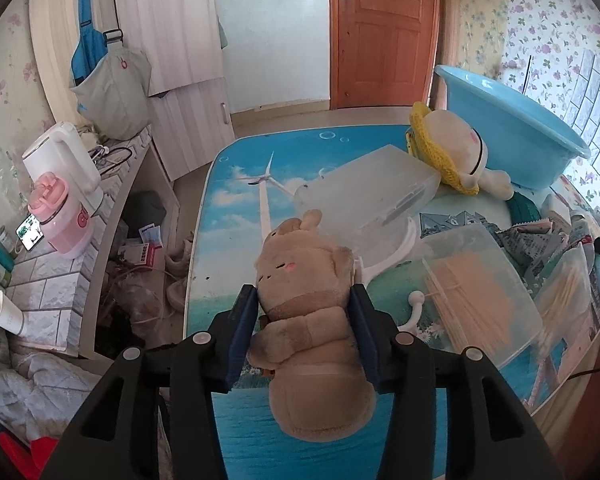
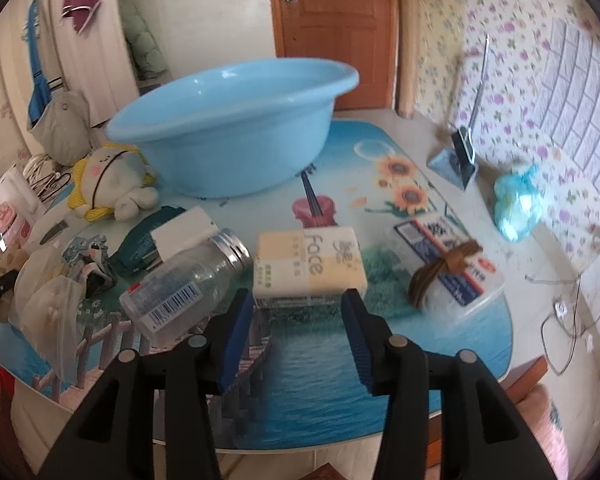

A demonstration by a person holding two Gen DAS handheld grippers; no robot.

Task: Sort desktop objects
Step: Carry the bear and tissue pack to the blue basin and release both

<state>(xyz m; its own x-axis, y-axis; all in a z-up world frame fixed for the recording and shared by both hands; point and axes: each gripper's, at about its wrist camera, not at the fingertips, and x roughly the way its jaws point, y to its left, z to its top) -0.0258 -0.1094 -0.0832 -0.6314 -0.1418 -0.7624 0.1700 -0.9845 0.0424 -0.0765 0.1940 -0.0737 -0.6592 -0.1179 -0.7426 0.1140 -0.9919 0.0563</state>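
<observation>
Tabletop (image 2: 324, 360) printed with sea and sunflowers carries the clutter, with a pale blue plastic basin (image 2: 236, 120) at its far side and a white plush doll in a yellow knitted hat (image 2: 112, 184) touching the basin's wall. Nearer lies a yellow-and-white tissue pack (image 2: 310, 266), just ahead of the right gripper (image 2: 296, 300), whose blue-padded jaws stand apart, with a clear jar (image 2: 184, 280) lying just left. Left gripper (image 1: 304, 300) is clamped on a brown plush bear (image 1: 308, 320), lifted above the table, a clear lidded box (image 1: 372, 192) behind it.

Wooden door (image 1: 384, 32) behind table; white kettle (image 1: 62, 160), pink bottle (image 1: 62, 216), paper cup (image 1: 6, 314) on side counter.
</observation>
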